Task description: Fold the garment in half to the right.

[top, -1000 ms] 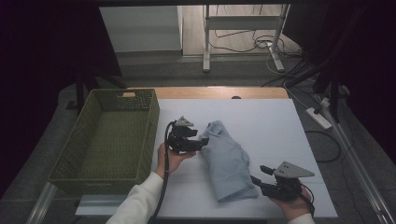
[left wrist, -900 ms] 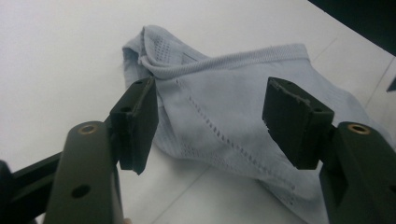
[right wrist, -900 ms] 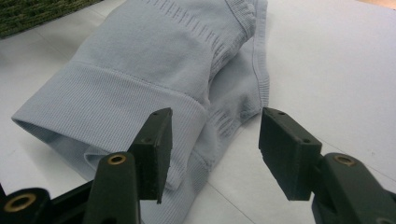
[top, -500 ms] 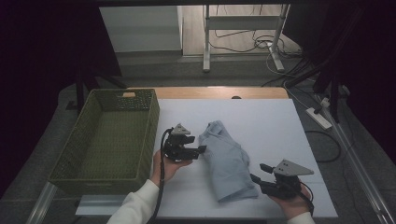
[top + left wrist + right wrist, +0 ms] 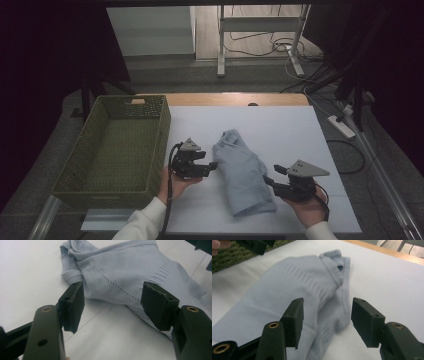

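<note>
Dark floor and loose cables lie beyond a white desk (image 5: pixel 280 130) that carries everything at hand. At its left edge sits a green woven basket (image 5: pixel 80 185), mouth up and with nothing visible inside, close enough to take folded laundry, which is likely why it stands there. Just right of it the left tongs (image 5: pixel 212 165) point toward a pale blue knit garment (image 5: pixel 242 172); in the left gripper view their pads (image 5: pixel 73 303) stand spread with only bare desk between them, short of the cloth's near edge and pinching nothing. The garment lies in the middle of the desk, already folded into a long narrow bundle running away from the person, collar end at the far side, flat on the surface and touching neither tool. Further right, the right tongs (image 5: pixel 272 175) aim at the bundle's near end from the other side; their pads (image 5: pixel 295 320) are likewise apart, the cloth just ahead of them, ungripped. Flanking the bundle this way, both tools seem placed to take it from either side together, probably for another fold or a lift toward the basket
</note>
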The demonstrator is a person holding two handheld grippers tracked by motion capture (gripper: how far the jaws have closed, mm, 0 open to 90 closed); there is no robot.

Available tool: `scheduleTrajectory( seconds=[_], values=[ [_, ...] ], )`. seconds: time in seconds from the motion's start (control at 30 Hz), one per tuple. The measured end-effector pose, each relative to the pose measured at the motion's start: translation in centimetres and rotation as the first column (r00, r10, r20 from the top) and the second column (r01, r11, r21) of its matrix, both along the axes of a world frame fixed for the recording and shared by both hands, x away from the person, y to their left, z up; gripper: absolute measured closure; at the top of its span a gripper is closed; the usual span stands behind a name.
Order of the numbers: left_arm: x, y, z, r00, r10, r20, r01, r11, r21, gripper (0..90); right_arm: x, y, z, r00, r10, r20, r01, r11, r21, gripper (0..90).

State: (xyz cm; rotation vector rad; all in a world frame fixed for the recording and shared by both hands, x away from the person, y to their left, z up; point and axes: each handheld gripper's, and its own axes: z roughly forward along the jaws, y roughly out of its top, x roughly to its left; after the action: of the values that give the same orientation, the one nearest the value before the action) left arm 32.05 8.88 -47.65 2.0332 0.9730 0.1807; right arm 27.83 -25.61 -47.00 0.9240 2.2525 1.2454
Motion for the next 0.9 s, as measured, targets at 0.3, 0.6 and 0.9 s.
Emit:
scheduleTrajectory(
  seconds=[0.3,0.6,0.9],
  values=[
    [-0.2,0.4,0.2,1.0,-0.002,0.004,0.002,1.0,-0.008,35.9,2.8,1.6,1.5,0.9997,-0.015,0.018,0.014,1.0,0.028,43.9],
    [-0.3,0.3,0.2,0.9999,-0.013,-0.001,0.013,0.9999,-0.007,35.3,6.2,4.2,2.0,0.9997,-0.003,0.026,0.003,1.0,0.027,43.9],
    [-0.4,0.4,0.2,0.9999,-0.016,-0.005,0.016,0.9998,-0.009,35.2,8.9,6.4,2.0,0.9997,0.017,0.02,-0.017,1.0,0.01,43.9]
  ],
)
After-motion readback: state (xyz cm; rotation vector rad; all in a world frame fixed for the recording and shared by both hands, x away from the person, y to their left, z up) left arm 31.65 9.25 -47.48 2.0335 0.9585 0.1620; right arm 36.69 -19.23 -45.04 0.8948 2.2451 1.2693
